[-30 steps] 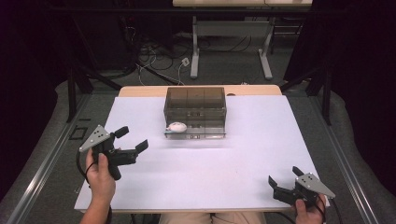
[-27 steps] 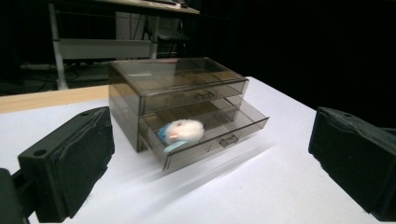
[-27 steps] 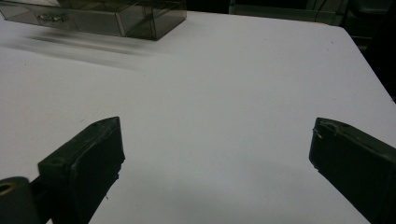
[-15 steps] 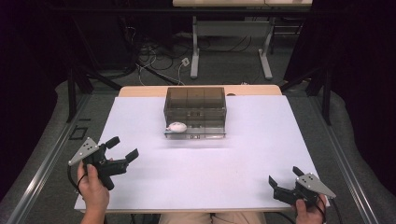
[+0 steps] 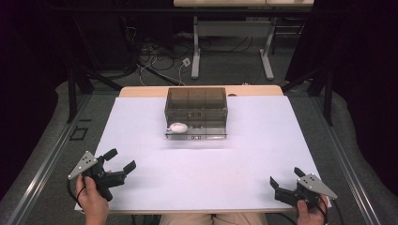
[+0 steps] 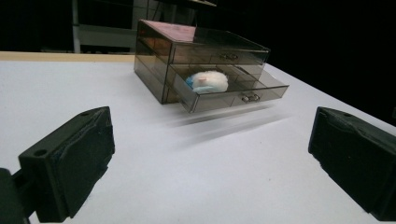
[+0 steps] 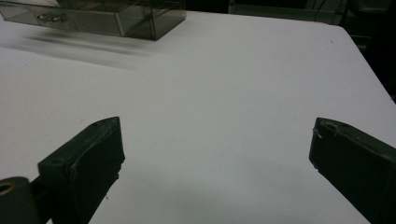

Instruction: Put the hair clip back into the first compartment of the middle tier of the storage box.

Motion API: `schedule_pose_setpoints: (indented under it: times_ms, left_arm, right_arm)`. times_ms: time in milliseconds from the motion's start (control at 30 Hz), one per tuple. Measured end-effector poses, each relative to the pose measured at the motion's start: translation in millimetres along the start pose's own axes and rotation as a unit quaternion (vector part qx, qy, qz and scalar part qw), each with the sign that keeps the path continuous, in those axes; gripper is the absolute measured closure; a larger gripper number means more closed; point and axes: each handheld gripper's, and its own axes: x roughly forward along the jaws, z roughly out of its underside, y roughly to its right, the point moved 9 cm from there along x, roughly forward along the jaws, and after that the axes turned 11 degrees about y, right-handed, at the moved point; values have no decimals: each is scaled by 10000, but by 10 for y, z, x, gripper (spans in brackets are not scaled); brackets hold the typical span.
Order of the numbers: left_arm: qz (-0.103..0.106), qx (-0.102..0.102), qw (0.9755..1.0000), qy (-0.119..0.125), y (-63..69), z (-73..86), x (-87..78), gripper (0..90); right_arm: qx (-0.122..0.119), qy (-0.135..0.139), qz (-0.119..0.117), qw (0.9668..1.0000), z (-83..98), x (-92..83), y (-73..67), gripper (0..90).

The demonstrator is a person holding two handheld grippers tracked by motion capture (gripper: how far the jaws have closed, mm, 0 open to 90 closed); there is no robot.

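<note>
White mouse (image 5: 178, 127) in open drawer (image 5: 196, 132) — smoky organizer (image 5: 196, 104).

Left gripper (image 5: 120, 159): we have drawn it back from near the drawer box (image 5: 196, 112) to the table's (image 5: 244, 154) near left corner, jaws apart.

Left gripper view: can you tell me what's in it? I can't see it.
A smoky clear drawer box sits on a white table, its bottom drawer pulled out with a small white thing inside. Nearer, the left hand-held gripper has its two black jaws wide apart, holding nothing.
</note>
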Motion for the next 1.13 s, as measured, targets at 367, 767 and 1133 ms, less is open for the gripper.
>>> schedule_pose_setpoints:
  times_ms: [367, 767, 1133]
  left_arm:
    - [30, 143, 9995, -289, 2, 256, 74, 8]
    - [86, 204, 9986, -490, 23, 416, 119, 11]
    - [76, 123, 9987, -485, 13, 430, 125, 12]
  right_arm:
    - [-33, -71, -29, 10000, 21, 14, -12, 27]
    - [5, -36, -27, 10000, 19, 22, 0, 27]
    - [18, -69, 4, 10000, 21, 19, 28, 27]
